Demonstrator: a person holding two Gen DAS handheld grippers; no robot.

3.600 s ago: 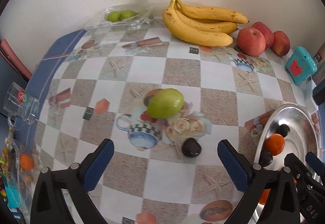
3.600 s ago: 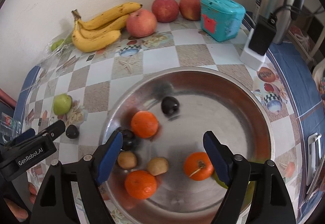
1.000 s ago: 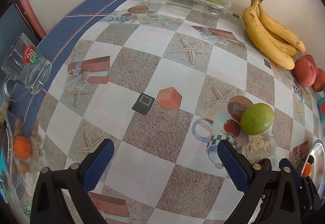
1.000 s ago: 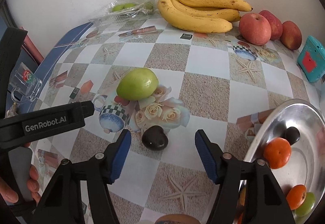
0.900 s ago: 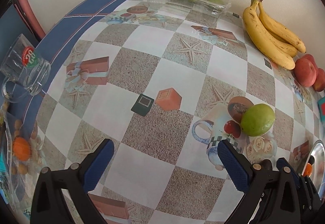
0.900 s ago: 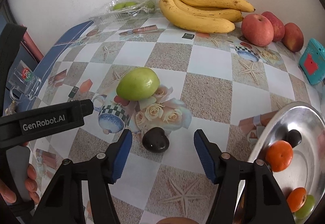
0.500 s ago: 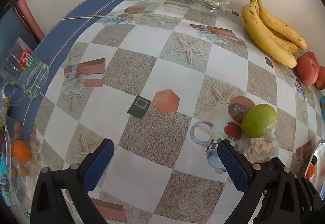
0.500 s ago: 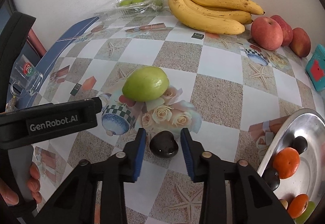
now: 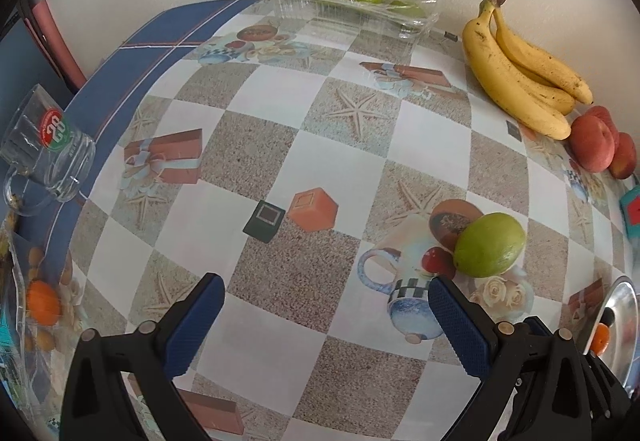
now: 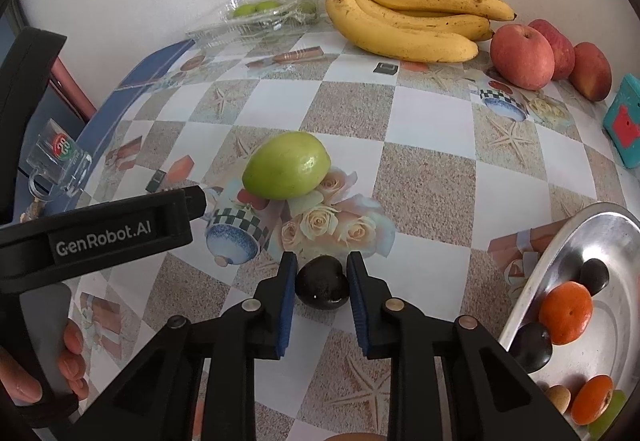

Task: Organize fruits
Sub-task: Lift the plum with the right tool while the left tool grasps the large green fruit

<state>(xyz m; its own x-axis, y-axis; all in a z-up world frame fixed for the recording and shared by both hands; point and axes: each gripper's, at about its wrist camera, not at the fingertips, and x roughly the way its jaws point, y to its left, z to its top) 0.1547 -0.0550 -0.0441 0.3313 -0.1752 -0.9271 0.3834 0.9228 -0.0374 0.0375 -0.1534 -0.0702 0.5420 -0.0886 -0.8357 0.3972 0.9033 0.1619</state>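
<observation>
Down at the lower centre of the right wrist view, the right gripper (image 10: 322, 273) is closing its blue-padded jaws on a small dark, almost black plum-like fruit (image 10: 322, 283), one pad pressing each side of it while it is sitting on the checkered, picture-printed worktop (image 10: 432, 177). Just above it in the frame, a smooth green oval fruit (image 10: 286, 165) is lying on the printed roses, apart from the dark fruit.

Over at the lower right edge, the shiny round metal tray (image 10: 592, 237) is showing its load: a bright orange tangerine (image 10: 565, 312), a second orange one (image 10: 592, 399) lower down, two more dark fruits (image 10: 531, 347) and a small tan one near the rim.

Along the wall at the top, a bunch of yellow bananas (image 10: 416, 21) is lying beside three red apples (image 10: 522, 56), and a clear plastic clamshell box (image 10: 272, 13) holding green fruit is sitting in the upper left. A turquoise box (image 10: 624, 121) is peeking in at the right edge.

In the left wrist view, the left gripper (image 9: 326, 321) is hanging over the worktop with its jaws spread wide, gripping nothing. The same green oval fruit is sitting to the right of centre, and a clear glass mug with a red-and-green label (image 9: 46, 145) is standing at the left edge.
</observation>
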